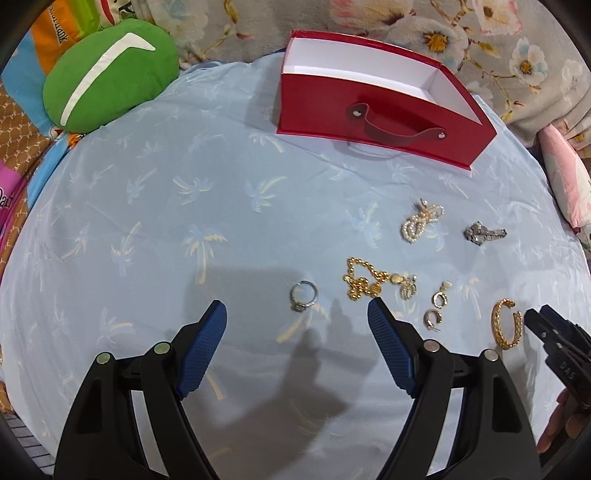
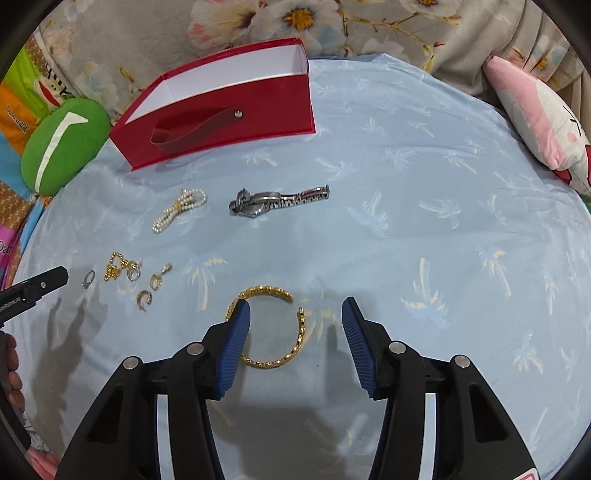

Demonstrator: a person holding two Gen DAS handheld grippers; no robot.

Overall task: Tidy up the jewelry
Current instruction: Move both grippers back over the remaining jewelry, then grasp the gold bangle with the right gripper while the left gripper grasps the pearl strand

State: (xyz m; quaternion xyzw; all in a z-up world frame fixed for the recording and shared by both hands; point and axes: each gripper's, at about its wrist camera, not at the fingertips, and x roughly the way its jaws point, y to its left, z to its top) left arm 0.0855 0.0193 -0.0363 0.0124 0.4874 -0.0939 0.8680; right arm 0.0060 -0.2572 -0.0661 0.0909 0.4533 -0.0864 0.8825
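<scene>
An open red box (image 1: 369, 110) (image 2: 229, 118) with a strap handle stands at the far side of a blue cloth. Jewelry lies loose in front of it: a silver ring (image 1: 303, 295) (image 2: 88, 277), a gold chain (image 1: 364, 282) (image 2: 115, 267), several small earrings (image 1: 432, 306) (image 2: 147, 286), a pearl bracelet (image 1: 421, 219) (image 2: 179, 214), a silver watch (image 1: 484, 233) (image 2: 277, 201) and a gold bangle (image 1: 506, 328) (image 2: 269, 328). My left gripper (image 1: 297, 319) is open, just short of the ring. My right gripper (image 2: 295, 314) is open around the bangle.
A green cushion (image 1: 107, 74) (image 2: 62, 147) lies at the far left edge. A pink and white plush (image 2: 546, 122) (image 1: 569, 184) lies at the right. Floral fabric (image 2: 332, 26) runs behind the box. The blue cloth (image 2: 424, 221) stretches bare to the right of the jewelry.
</scene>
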